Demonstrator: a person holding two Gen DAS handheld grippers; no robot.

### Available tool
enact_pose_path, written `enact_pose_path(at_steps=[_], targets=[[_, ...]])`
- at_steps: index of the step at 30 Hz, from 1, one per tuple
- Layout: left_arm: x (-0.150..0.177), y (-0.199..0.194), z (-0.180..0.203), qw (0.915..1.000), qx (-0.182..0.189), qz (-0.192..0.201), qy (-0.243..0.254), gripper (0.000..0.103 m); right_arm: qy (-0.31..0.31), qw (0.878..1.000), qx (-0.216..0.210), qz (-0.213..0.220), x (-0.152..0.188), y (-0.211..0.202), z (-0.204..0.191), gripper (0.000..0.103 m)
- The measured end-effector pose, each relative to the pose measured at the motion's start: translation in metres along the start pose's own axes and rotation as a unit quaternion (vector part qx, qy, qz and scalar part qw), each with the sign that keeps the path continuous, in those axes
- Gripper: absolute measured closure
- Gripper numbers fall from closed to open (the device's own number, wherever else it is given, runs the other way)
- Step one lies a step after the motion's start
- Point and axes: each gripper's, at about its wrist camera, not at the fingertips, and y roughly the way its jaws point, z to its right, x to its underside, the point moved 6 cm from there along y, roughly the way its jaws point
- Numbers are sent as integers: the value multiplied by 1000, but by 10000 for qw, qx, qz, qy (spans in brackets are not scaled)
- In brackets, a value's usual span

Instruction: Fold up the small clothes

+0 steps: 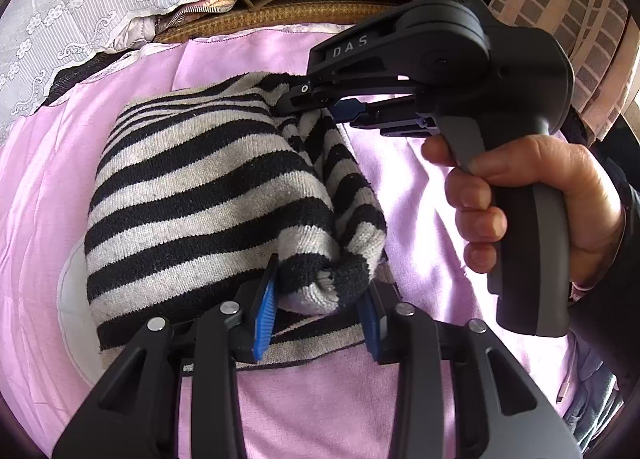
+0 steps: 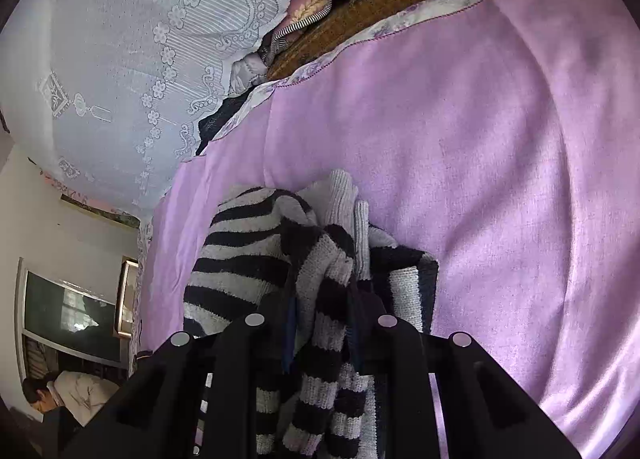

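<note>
A black-and-white striped knit garment (image 1: 208, 195) lies partly folded on a pink cloth (image 1: 404, 187). My left gripper (image 1: 320, 295) is shut on a bunched fold of the garment at its near edge, between the blue pads (image 1: 264, 315). My right gripper (image 1: 316, 103), held by a hand, is shut on the garment's far right corner. In the right wrist view the striped garment (image 2: 320, 291) is pinched between the right gripper's fingers (image 2: 324, 335), and the fabric hides its pads.
The pink cloth (image 2: 460, 131) covers a bed. White lace bedding (image 1: 80, 7) and a brown woven mat (image 1: 280, 15) lie at the far edge. A person (image 2: 64, 395) and a dark screen (image 2: 68, 319) show in the room to the left.
</note>
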Motion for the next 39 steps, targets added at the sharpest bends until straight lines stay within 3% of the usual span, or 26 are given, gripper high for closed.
enact_pose_path(at_steps=[21,25,27,29,32,39], targets=[[7,2,15,9996,-57,48,259,68,-140,9998,-33,143,6,-10,9,82],[9,7,19,9994,-120,27,337,67,-4,9999,-56,136,6,-9,17,76],[10,8,22,9993,-118,35,358,61,118,9998,-128,125,4,-10,19,74],[12,7,26,9993,-66,59,367,49,243,9993,-214,162,2,-15,22,71],[16,7,33,9988,-128,94,471,42,222,9992,-165,285,-2,-25,22,66],[18,-4,25,9996,146,77,242,40,386,9976,-153,555,-5,-48,31,66]])
